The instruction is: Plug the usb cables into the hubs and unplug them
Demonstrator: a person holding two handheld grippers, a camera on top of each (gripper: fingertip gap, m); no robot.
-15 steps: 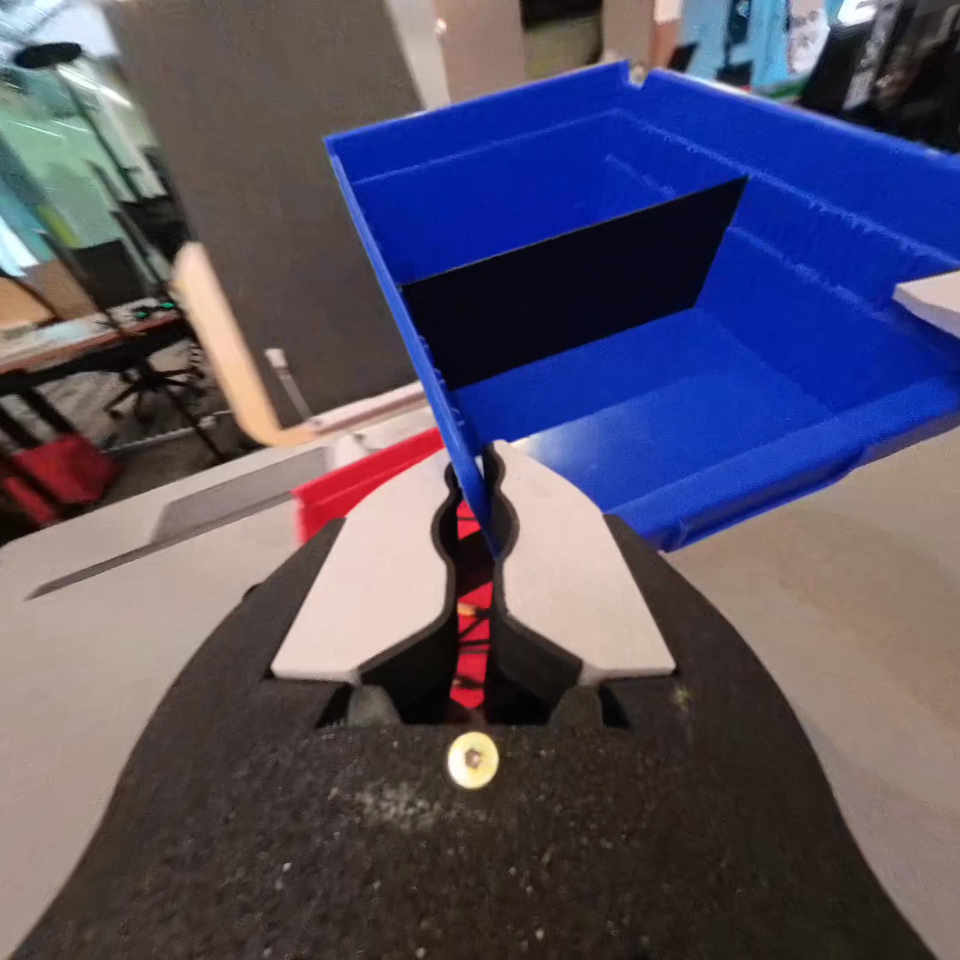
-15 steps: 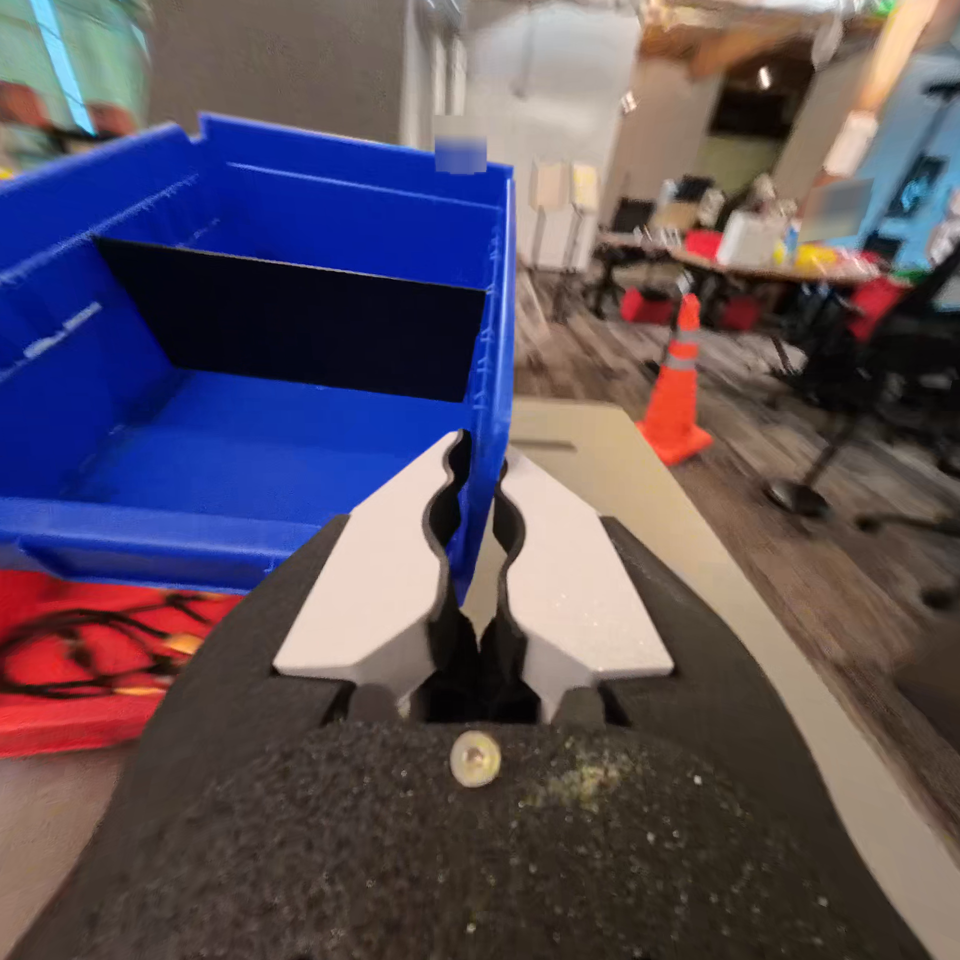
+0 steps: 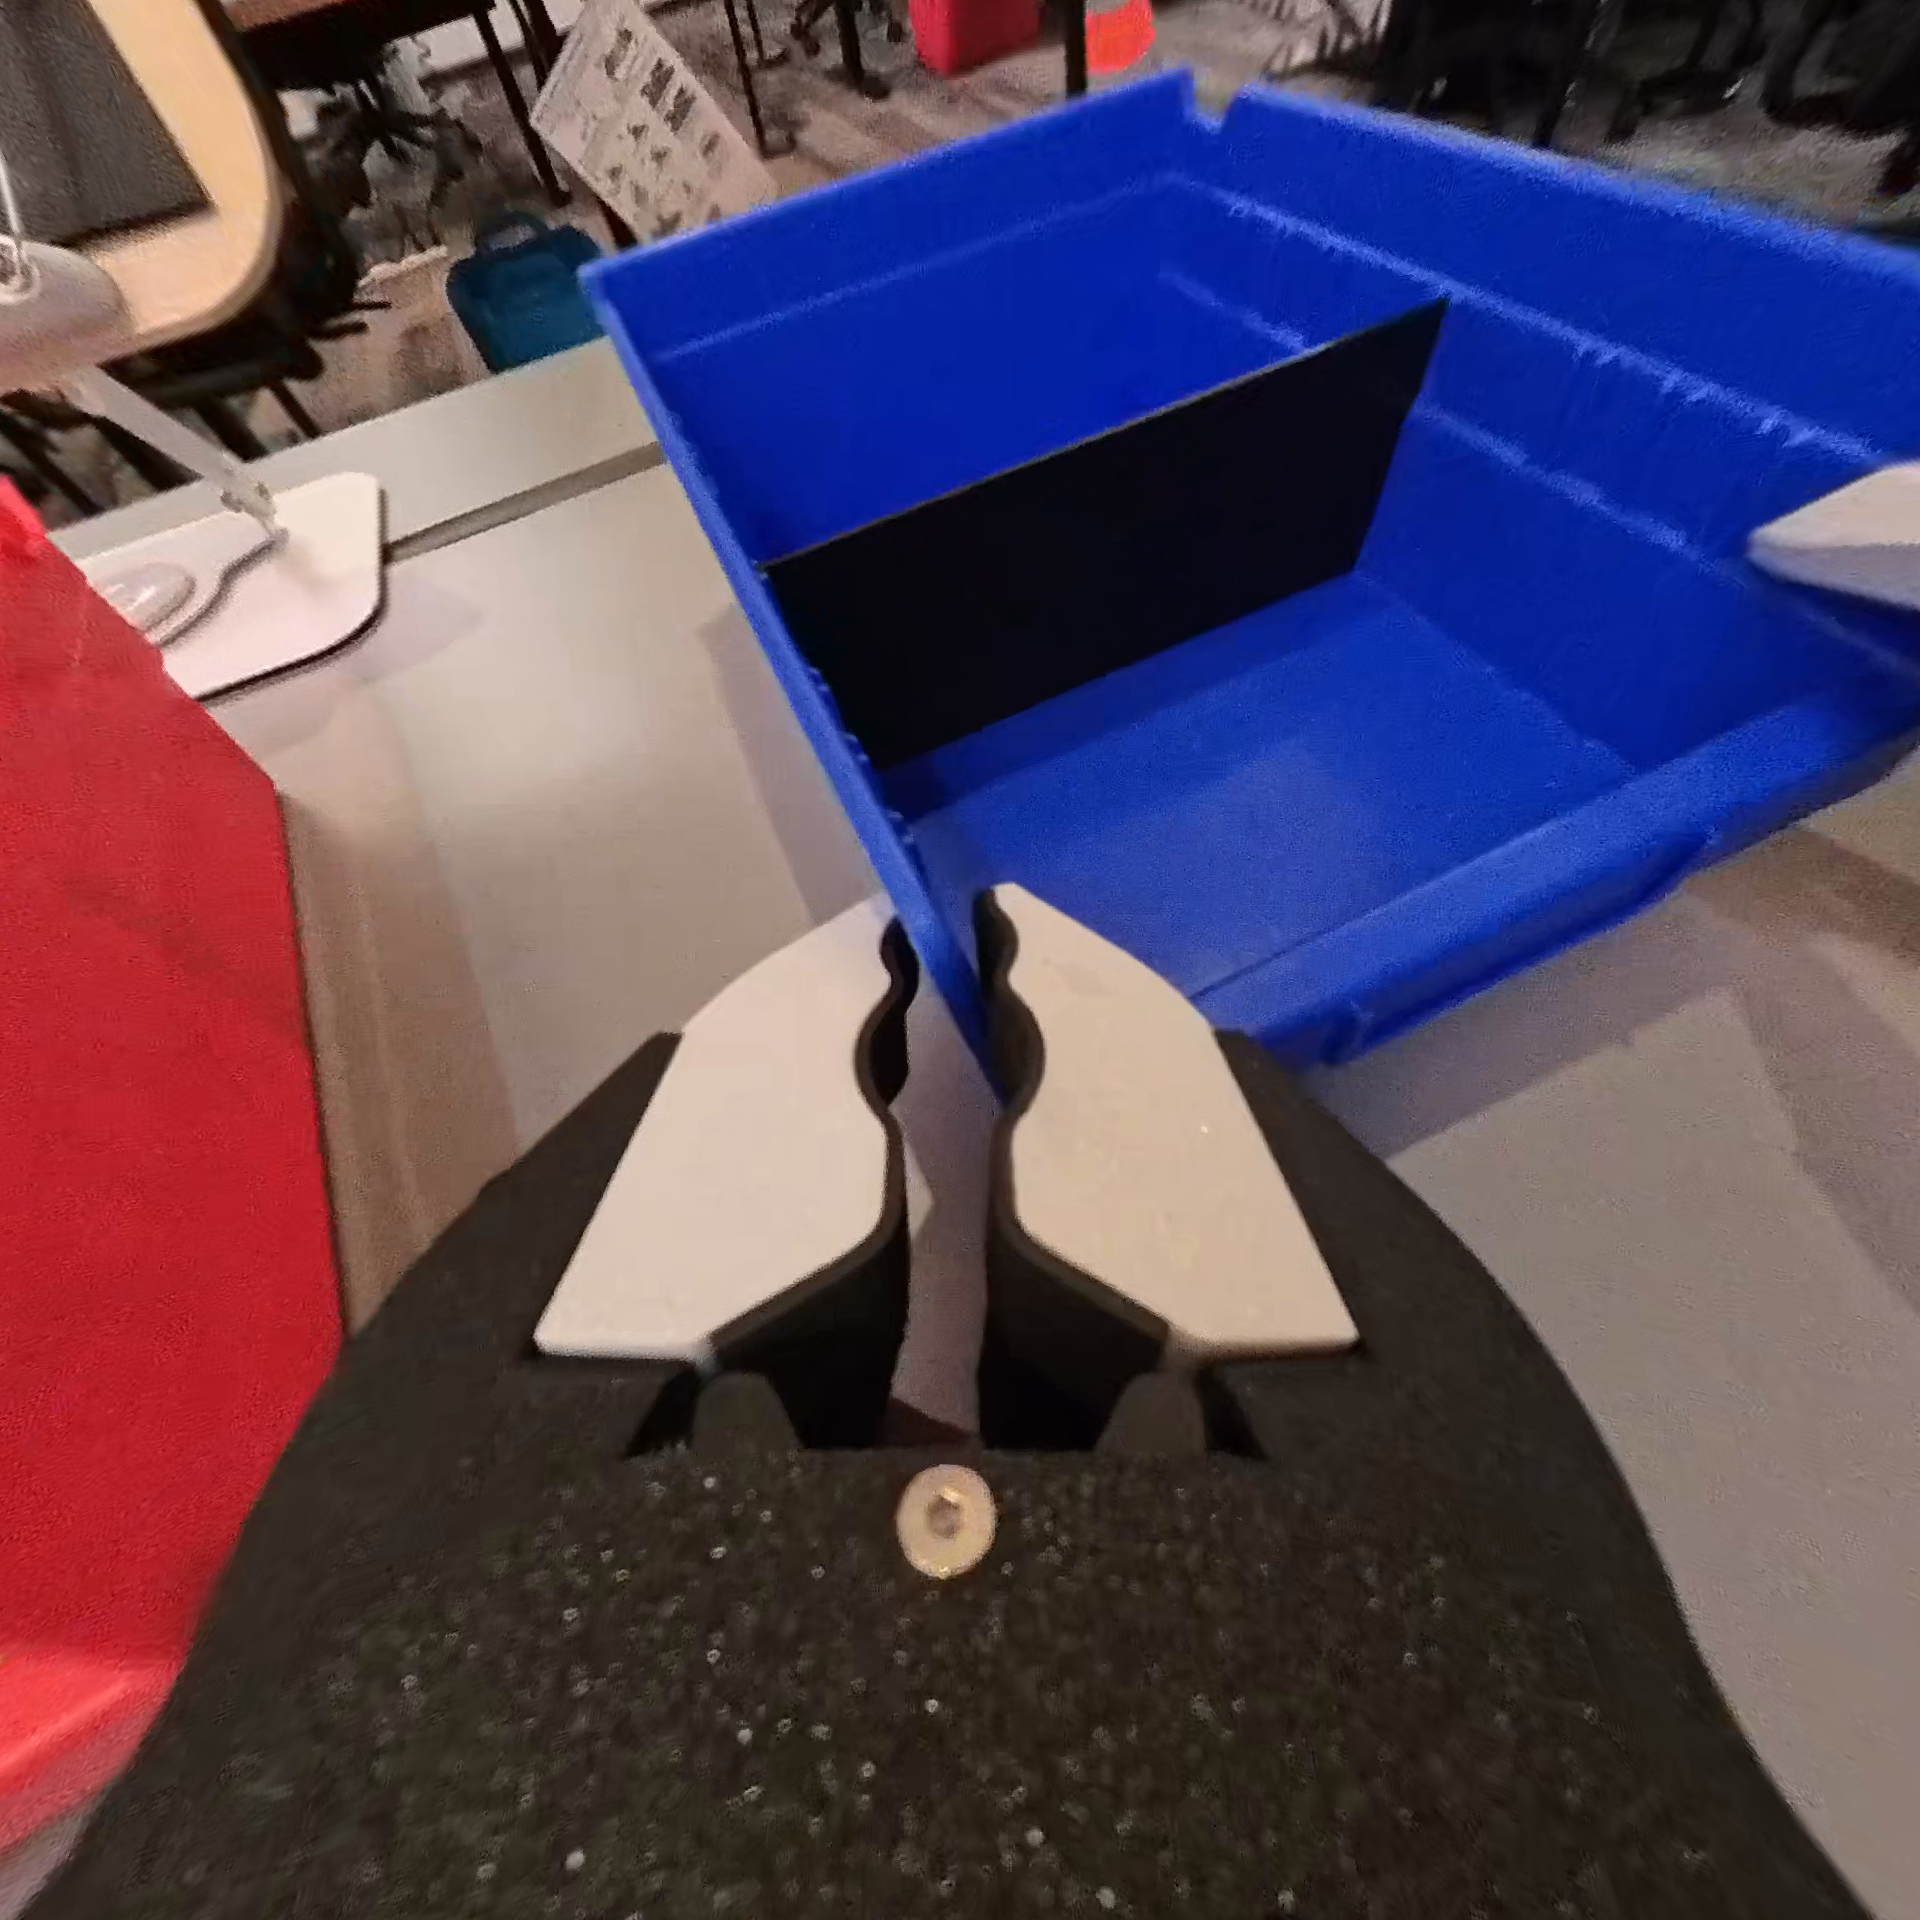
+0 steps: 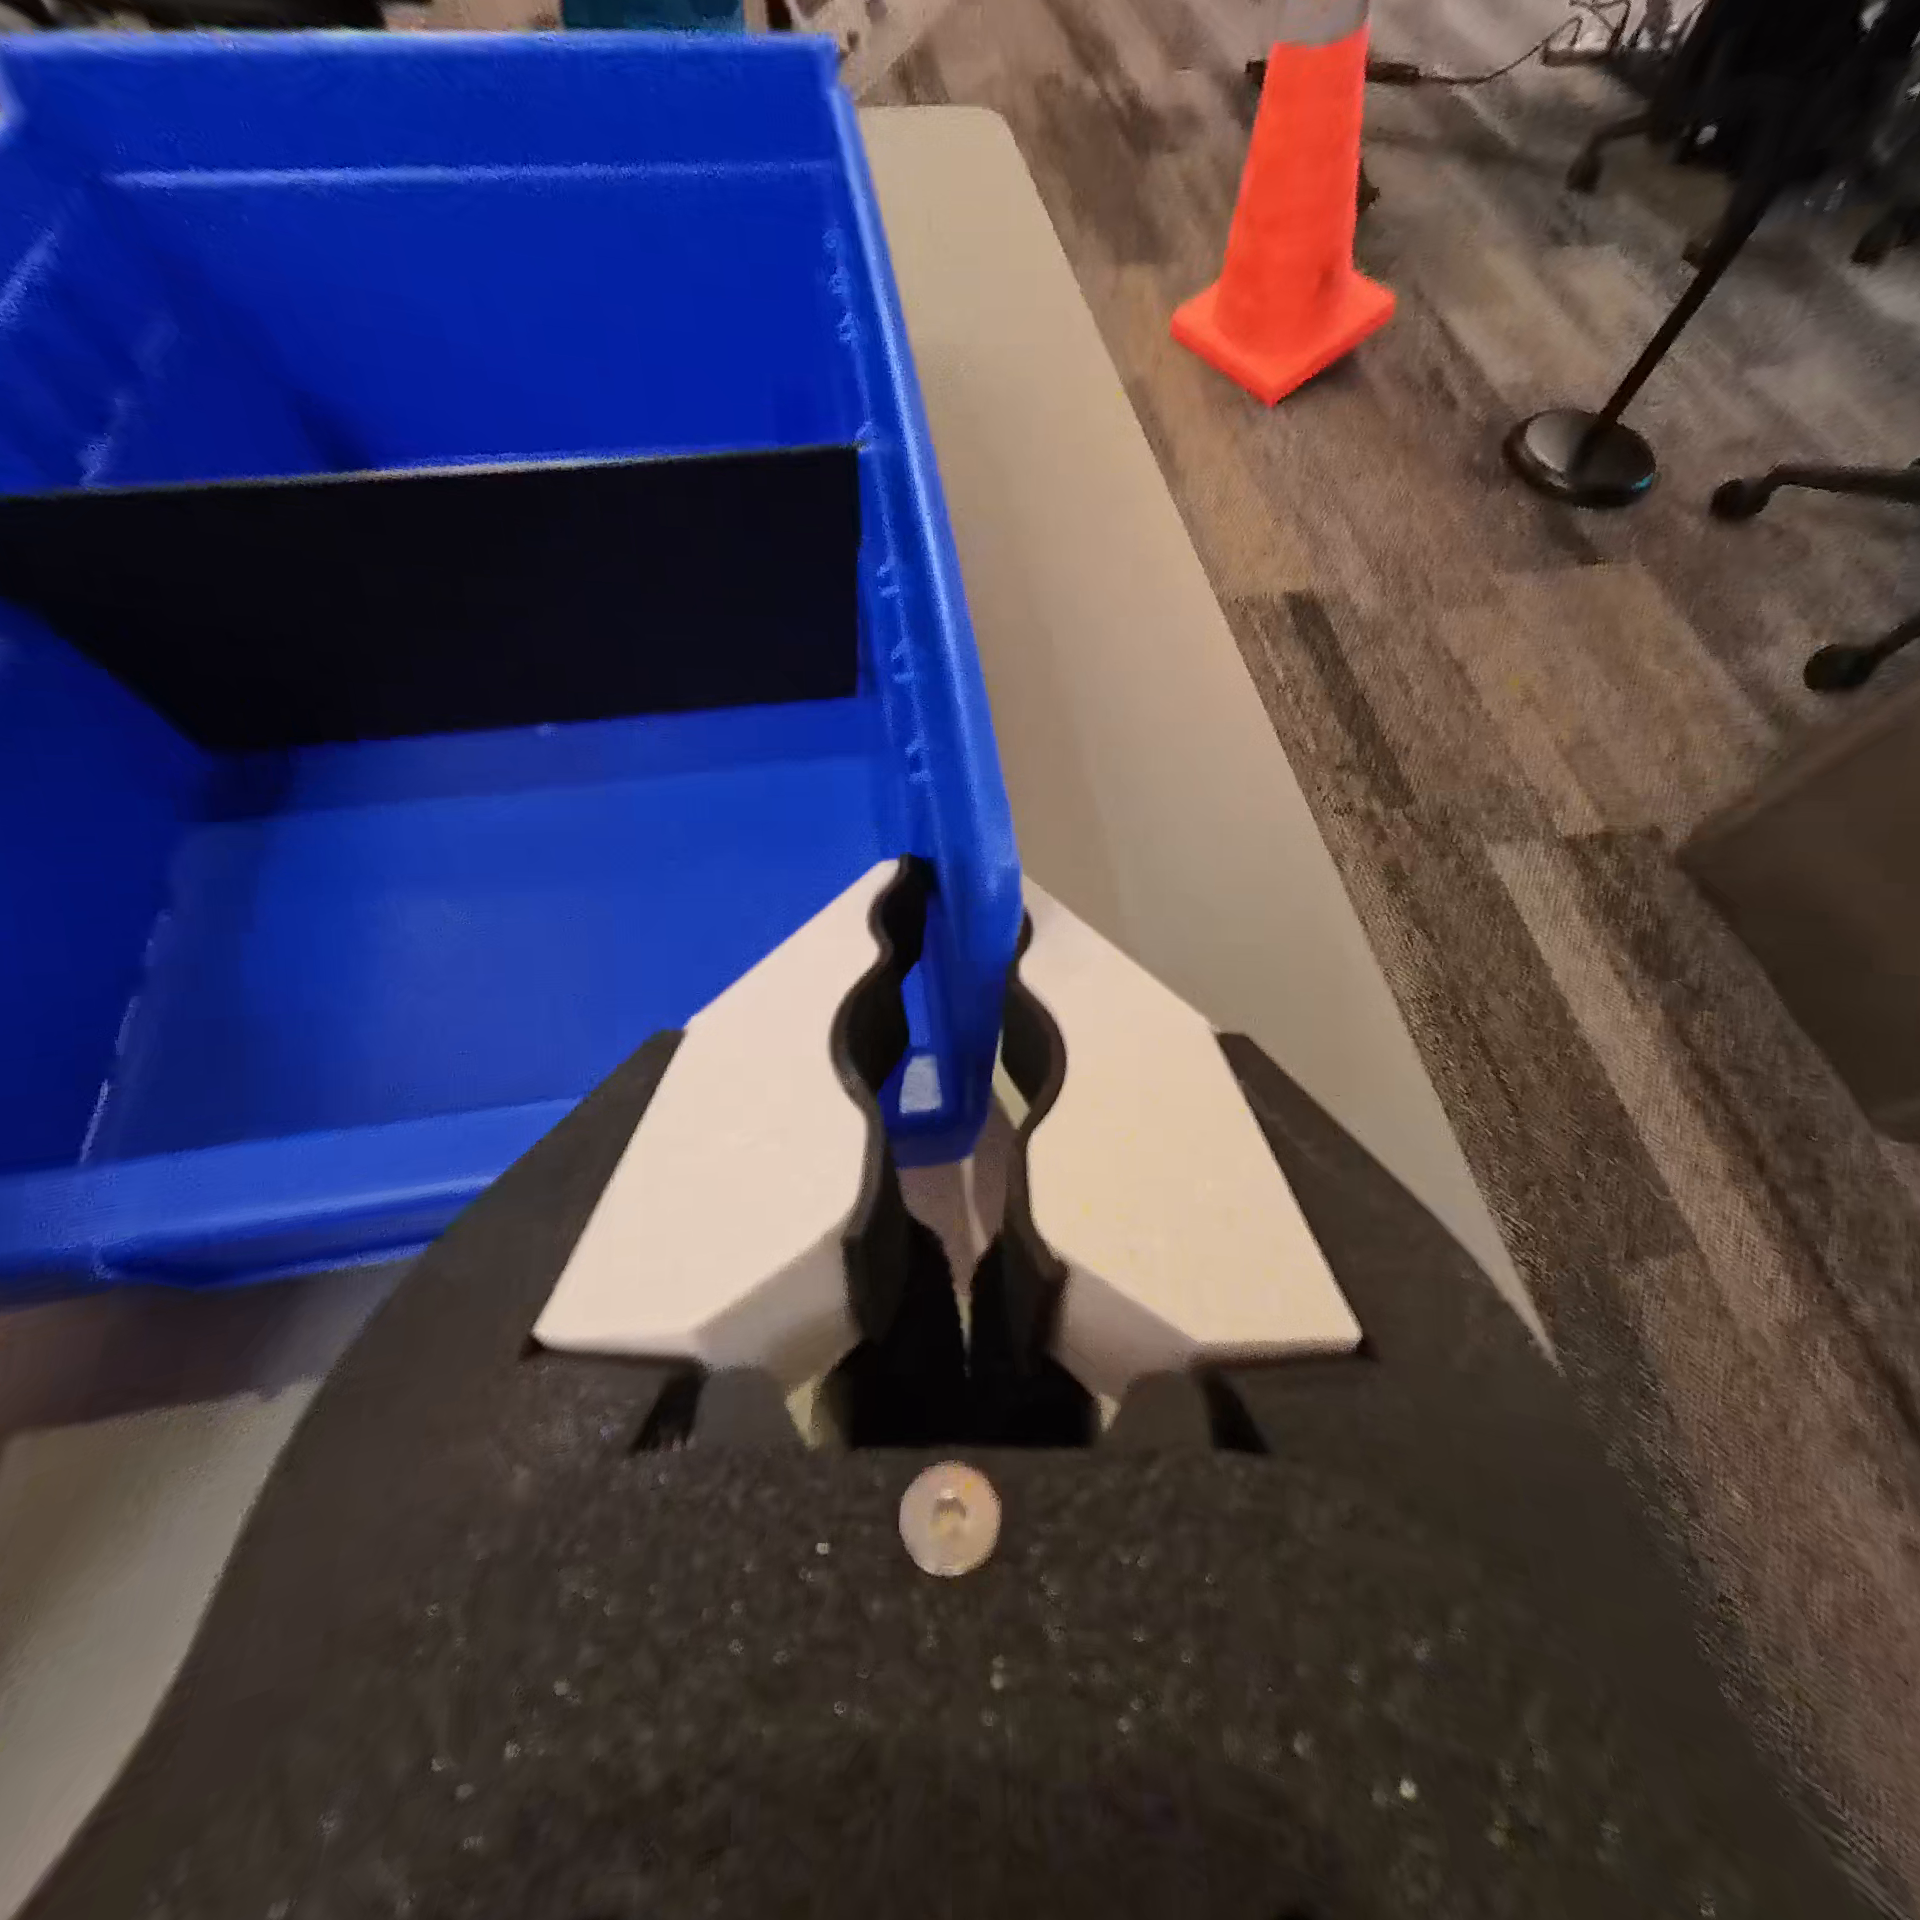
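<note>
Each claw has one side wall of the blue bin (image 3: 1299,810) between its fingers. The left gripper (image 3: 940,997) is drawn in narrow on the left wall near its front corner, though a sliver of daylight shows by the left finger. The right gripper (image 4: 961,966) is closed on the right wall's rolled rim near its front corner, the rim pressed between the wavy faces. The bin sits low over the grey table (image 3: 540,790); whether its bottom touches I cannot tell. Inside it holds only a black divider (image 3: 1091,540) standing crosswise, both compartments otherwise bare.

What worries me is the grip. Both holds are thin pinches on smooth plastic at the front corners only, so the long rear half could droop and twist the walls out of the fingers. If one hand rises ahead of the other, the bin would tilt and the divider might slip from its slots. The looser-looking left pinch seems likelier to let go first.

Around it, a red bin (image 3: 135,1039) crowds the table's left side, near the left claw. A white lamp base (image 3: 281,582) stands toward the far left corner. The bin's right wall runs near the table's right edge, with an orange cone (image 4: 1288,208) on the floor beyond
</note>
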